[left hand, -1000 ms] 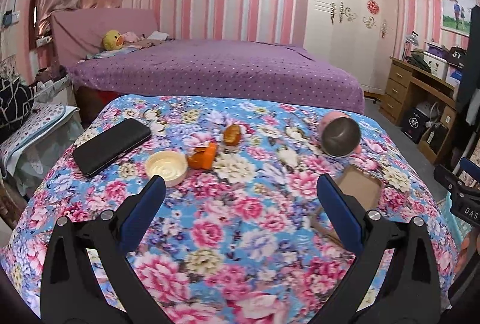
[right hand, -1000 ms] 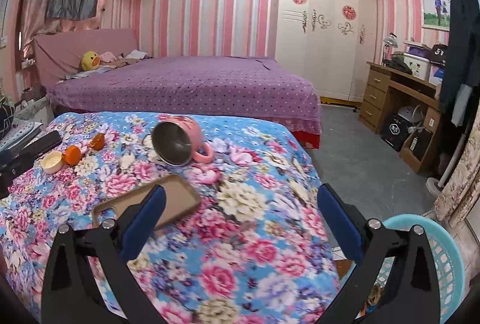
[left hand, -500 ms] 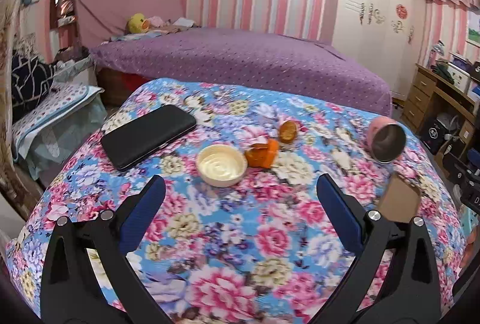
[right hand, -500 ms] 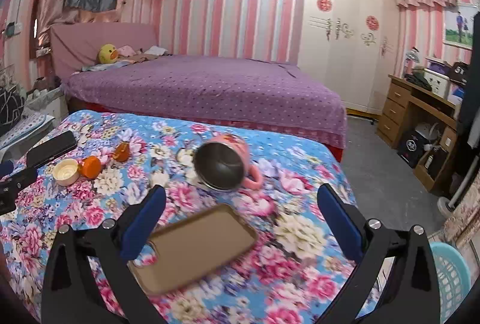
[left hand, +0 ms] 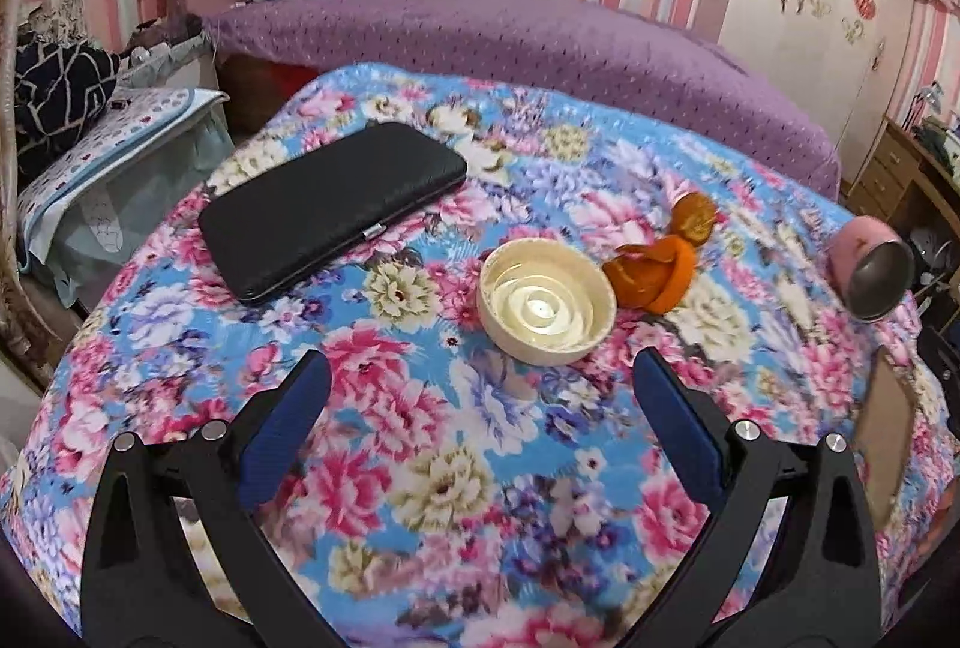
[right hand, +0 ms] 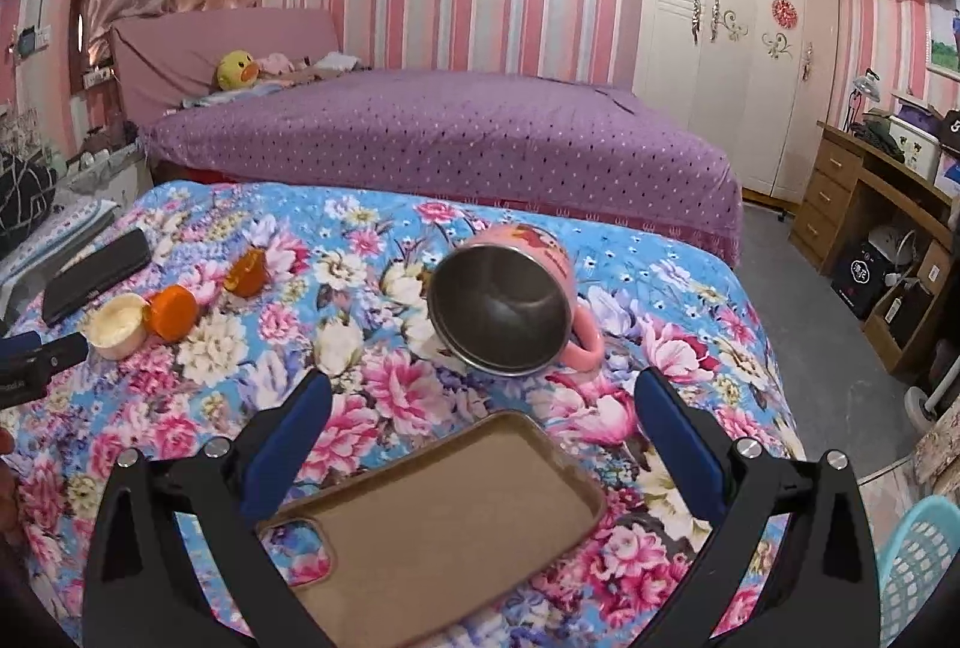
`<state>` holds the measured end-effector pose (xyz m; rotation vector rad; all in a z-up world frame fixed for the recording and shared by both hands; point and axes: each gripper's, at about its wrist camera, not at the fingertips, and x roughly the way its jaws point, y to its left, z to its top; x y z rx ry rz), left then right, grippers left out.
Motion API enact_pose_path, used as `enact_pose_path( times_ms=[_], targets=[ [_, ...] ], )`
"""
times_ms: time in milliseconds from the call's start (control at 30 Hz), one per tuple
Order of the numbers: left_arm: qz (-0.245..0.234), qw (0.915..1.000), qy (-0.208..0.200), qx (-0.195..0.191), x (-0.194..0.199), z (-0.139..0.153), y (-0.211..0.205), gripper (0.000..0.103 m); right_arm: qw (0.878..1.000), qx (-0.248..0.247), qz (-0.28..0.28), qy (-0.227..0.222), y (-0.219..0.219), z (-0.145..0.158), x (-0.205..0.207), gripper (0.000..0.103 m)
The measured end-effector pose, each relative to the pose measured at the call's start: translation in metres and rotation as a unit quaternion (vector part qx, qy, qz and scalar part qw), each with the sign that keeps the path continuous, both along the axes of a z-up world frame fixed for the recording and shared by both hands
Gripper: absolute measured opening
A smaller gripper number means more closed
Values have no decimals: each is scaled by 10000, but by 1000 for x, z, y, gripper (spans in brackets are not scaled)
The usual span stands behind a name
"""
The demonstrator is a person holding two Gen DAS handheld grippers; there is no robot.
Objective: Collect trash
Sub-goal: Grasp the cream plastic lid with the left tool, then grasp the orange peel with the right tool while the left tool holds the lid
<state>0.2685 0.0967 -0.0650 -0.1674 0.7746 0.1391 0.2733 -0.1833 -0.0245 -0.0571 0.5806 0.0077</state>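
On the floral tablecloth (left hand: 420,468) lie a cream plastic lid (left hand: 546,300), an orange peel piece (left hand: 657,273) touching its right side, and a second darker peel piece (left hand: 696,222) just behind. My left gripper (left hand: 480,411) is open, a short way in front of the lid, with nothing between its blue pads. The right wrist view shows the same lid (right hand: 117,327) and peels (right hand: 174,312) at far left. My right gripper (right hand: 480,423) is open above a brown phone case (right hand: 444,522), just short of a pink mug (right hand: 504,306) lying on its side.
A black wallet (left hand: 330,207) lies left of the lid. The pink mug (left hand: 870,270) and brown case (left hand: 888,438) sit near the table's right edge. A light blue basket (right hand: 918,570) stands on the floor at right. A purple bed (right hand: 450,138) lies behind the table.
My left gripper has moved forward and left, closer to the lid and peels. My right gripper has swung left over the table, from the table's edge to above the phone case.
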Motion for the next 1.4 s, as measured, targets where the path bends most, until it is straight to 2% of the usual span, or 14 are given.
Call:
enact_pose_path(
  times_ms=[100,233,367,433,467,633,767,900,1100,1200,1333,1400],
  targets=[
    [-167,9997,142,-89,13,-6,-4,95,9999,78,0,96,-3,-2,7,98],
    [-281,9985,477,11,31,-16,-13,87,9998,91,6,187,-4,-6,15,98],
    [-393,9982,444,22,39,-16,-17,79,9997,114,13,196,-4,-6,20,98],
    [-439,9982,413,17,39,-15,-17,63,9996,173,69,199,-3,-5,21,98],
    [-481,9981,387,-16,39,-14,-16,59,9995,195,113,214,0,-5,21,98],
    [-602,9975,322,-161,32,-9,-5,59,9992,-37,368,179,31,-1,20,98],
    [-381,9991,158,-137,22,4,17,59,9980,-81,603,157,62,4,24,96],
    [-107,9998,71,-142,16,12,44,59,9965,-193,791,171,96,4,39,86],
    [219,9997,-52,-46,9,18,74,59,9948,-68,952,358,134,-4,80,81],
    [413,9991,-85,-27,8,19,90,59,9927,-60,1068,557,152,-14,101,75],
    [601,9981,-102,-8,7,20,103,59,9895,-80,1151,872,165,-30,122,59],
    [603,9981,-126,36,7,22,103,59,9872,6,1226,1016,167,-34,129,43]
  ],
)
